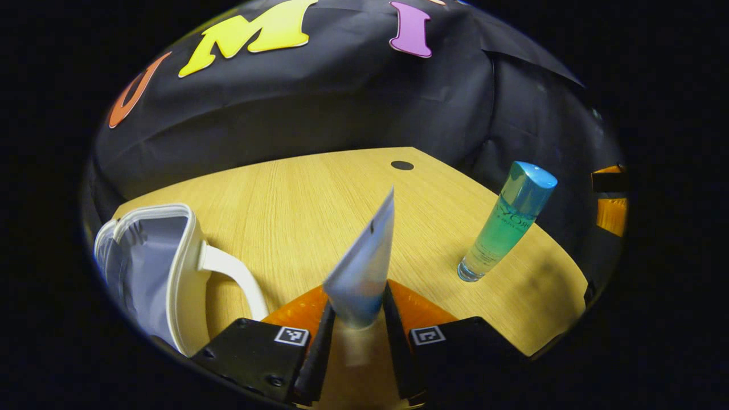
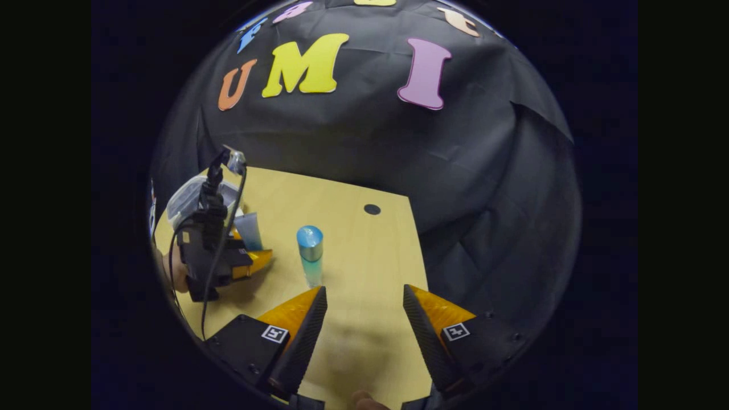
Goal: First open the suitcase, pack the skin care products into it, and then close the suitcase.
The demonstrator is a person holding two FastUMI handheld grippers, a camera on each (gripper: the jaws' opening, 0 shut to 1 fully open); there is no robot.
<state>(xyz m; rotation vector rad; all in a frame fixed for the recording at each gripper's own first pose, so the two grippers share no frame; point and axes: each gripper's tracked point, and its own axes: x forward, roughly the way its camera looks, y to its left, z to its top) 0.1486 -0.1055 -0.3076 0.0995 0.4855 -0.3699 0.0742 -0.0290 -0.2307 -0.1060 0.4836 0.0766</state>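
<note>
In the left gripper view the left gripper (image 1: 359, 319) is seen clenched on a tube of skin care product (image 1: 364, 267), both fingers pressed against its lower end, so that the flat crimped end points up toward the centre of the frame. The tube is judged to be held this way so that it can be carried to the suitcase (image 1: 156, 267), which lies open at the lower left of that frame with its pale lining and white handle turned toward the gripper. A blue-capped bottle (image 1: 504, 225) stands upright on the worktop (image 1: 319, 199) at the right of the frame, well apart from the suitcase, and has not yet been packed.

In the right gripper view the right gripper (image 2: 364, 324) is held above the worktop at the bottom centre, its fingers spread wide with nothing between them. The bottle stands just beyond them, so it is probably meant to be taken next.
</note>
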